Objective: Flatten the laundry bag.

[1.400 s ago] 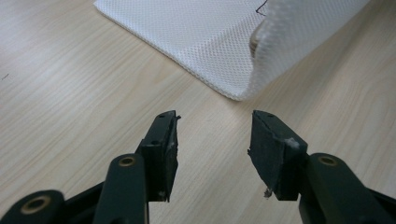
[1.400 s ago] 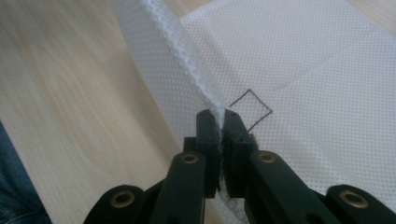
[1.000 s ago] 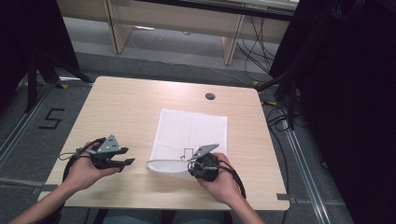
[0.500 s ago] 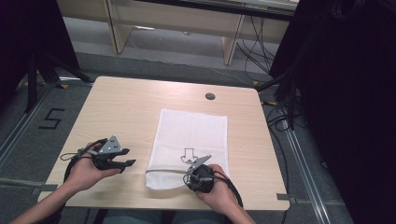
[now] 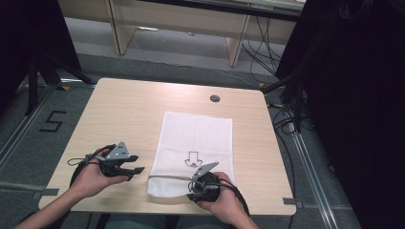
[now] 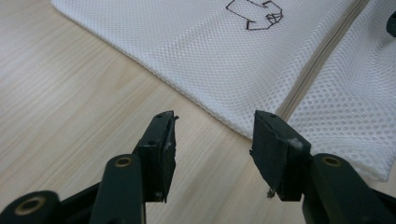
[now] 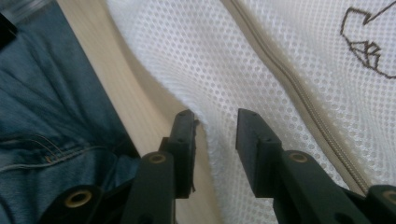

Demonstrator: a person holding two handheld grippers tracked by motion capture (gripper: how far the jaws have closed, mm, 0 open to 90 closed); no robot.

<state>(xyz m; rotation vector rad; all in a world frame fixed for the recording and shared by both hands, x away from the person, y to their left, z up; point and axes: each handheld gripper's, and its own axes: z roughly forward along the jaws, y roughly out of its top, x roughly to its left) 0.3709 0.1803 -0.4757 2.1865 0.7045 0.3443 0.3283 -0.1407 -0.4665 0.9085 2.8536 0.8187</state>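
Observation:
A white mesh bag (image 5: 196, 136) lies flat on the wooden table (image 5: 124, 114), with a beige zipper (image 5: 167, 177) across its near end and a small arrow print (image 5: 192, 159). My right gripper (image 5: 192, 190) rests on the bag's near edge. Its jaws have just been opening and now stand apart over the mesh (image 7: 289, 42) beside the zipper (image 7: 289, 88), not pressing it. My left gripper (image 5: 136, 165) lies on the bare wood left of the bag, open and holding nothing. Its jaws (image 6: 212, 135) point at the bag's side edge (image 6: 243, 60).
A round cable hole (image 5: 215, 98) sits near the table's far edge. The person's jeans (image 7: 42, 107) show below the near table edge. A taped "5" (image 5: 51, 121) marks the floor at left, and cables (image 5: 286, 119) lie on the floor at right.
The right gripper drew the bag's raised near end toward the person and down. The bag now lies flat and longer, and the right jaws have opened off it. The left gripper stayed put.

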